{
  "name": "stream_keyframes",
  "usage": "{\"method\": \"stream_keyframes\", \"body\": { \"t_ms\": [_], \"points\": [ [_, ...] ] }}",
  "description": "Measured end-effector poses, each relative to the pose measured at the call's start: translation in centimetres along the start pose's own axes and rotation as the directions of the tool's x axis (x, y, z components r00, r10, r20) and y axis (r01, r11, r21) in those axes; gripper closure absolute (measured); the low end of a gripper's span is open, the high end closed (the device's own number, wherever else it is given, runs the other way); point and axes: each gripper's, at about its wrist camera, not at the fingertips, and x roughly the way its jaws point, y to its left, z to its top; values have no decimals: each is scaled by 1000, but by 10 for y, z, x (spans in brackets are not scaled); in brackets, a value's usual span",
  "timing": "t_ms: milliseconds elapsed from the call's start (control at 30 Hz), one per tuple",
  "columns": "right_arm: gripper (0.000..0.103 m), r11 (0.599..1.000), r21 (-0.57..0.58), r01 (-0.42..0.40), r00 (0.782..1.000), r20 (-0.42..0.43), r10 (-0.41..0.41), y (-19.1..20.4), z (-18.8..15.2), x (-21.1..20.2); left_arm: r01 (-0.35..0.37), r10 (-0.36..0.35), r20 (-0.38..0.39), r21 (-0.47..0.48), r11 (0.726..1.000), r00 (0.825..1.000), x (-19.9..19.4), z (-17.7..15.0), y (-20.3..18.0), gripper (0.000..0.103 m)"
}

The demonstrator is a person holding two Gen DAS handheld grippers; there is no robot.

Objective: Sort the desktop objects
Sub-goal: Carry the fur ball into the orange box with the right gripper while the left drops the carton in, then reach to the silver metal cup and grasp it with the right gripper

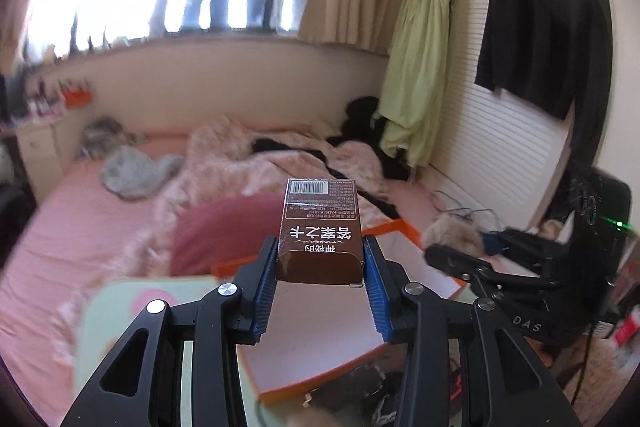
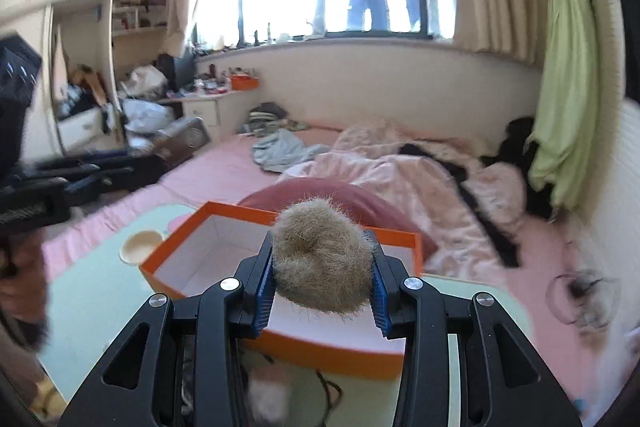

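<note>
In the left wrist view, the shallow orange-rimmed cardboard box (image 1: 320, 347) with a white floor lies below the left gripper (image 1: 320, 267); no contents show in it. That gripper is clamped on a brown rectangular carton (image 1: 320, 227) with white characters and a barcode, held above the box.

In the right wrist view, the right gripper (image 2: 322, 269) grips a tan fuzzy pompom (image 2: 320, 259) over the same box (image 2: 176, 247), whose visible floor is bare, on the pale green bench (image 2: 92, 291).

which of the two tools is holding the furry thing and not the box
The right tool: its blue pads clamp a tan furry ball above the orange tray. The left tool grips a brown carton with a barcode.
</note>
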Motion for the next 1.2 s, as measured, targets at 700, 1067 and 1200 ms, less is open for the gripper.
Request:
{"method": "stream_keyframes", "body": {
  "t_ms": [700, 1067, 1200],
  "points": [
    [22, 949, 315, -6, 997, 70, -17, -64, -15, -15, 30, -30, -3, -7, 1000, 1000, 4, -36, 14, 34],
    [21, 940, 212, 268, 961, -130, -245, -66, -55, -59, 6, -6, 21, 3, 1000, 1000, -34, -60, 24, 29],
    [21, 944, 142, 299, 939, -217, -265, -49, -73, -54, -22, 22, -20, -6, 1000, 1000, -37, -77, 32, 29]
  ]
}}
